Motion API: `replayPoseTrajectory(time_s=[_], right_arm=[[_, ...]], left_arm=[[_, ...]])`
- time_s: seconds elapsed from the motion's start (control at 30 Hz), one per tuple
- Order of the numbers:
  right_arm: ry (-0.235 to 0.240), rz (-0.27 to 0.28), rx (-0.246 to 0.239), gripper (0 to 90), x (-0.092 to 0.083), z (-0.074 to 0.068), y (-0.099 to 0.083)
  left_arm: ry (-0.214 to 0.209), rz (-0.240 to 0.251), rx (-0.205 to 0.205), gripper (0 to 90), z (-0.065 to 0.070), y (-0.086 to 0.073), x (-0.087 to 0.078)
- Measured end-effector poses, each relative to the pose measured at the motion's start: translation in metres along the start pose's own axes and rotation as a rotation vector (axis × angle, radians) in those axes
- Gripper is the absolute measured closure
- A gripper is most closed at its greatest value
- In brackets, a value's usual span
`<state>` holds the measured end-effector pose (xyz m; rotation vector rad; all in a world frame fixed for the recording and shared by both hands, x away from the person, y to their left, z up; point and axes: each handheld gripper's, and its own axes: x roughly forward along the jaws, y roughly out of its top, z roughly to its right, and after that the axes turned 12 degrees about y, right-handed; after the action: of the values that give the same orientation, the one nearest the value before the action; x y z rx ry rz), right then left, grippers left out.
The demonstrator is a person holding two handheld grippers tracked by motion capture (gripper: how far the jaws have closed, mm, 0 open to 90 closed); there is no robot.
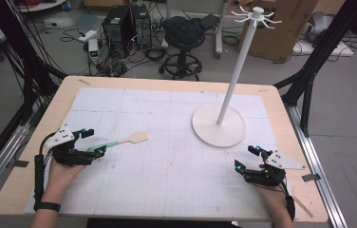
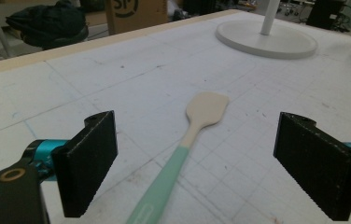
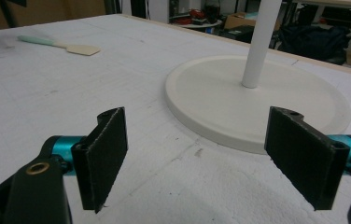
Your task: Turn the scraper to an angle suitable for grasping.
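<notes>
Two grippers rest low on the table in the high view; the left gripper (image 1: 89, 142) straddles the spatula (image 1: 122, 140) handle, jaws apart.

In the left gripper view, the handle runs between the open jaws (closing off-centre could skid it away).

In the right gripper view, the right gripper (image 3: 197, 154) gapes empty before the stand base (image 3: 257, 105).

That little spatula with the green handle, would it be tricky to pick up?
Probably light and fairly stiff: the spatula is slim with a thin flat blade. It lies flat on the table, so the left gripper, jaws open around its handle, must close low. It likely won't roll.
</notes>
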<state>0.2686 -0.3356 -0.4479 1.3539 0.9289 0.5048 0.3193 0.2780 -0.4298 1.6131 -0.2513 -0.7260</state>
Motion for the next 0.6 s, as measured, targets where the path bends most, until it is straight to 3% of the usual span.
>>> replayPoseTrajectory(time_s=[0.17, 0.3, 0.33, 0.6], right_arm=[[0.002, 0.000, 0.001, 20.6, 0.000, 0.000, 0.000], [0.002, -0.001, 0.002, 20.6, 0.000, 0.000, 0.000], [0.003, -0.001, 0.002, 20.6, 0.000, 0.000, 0.000], [0.004, 0.000, 0.003, 20.7, 0.000, 0.000, 0.000]], left_arm=[[-0.011, -0.042, 0.021, 15.2, 0.004, 0.004, 0.012], [-0.035, -0.058, 0.037, 20.6, 0.006, 0.007, 0.021], [-0.036, -0.089, 0.037, 21.0, 0.005, 0.007, 0.026], [-0.061, -0.168, 0.076, 23.9, 0.007, 0.012, 0.046]])
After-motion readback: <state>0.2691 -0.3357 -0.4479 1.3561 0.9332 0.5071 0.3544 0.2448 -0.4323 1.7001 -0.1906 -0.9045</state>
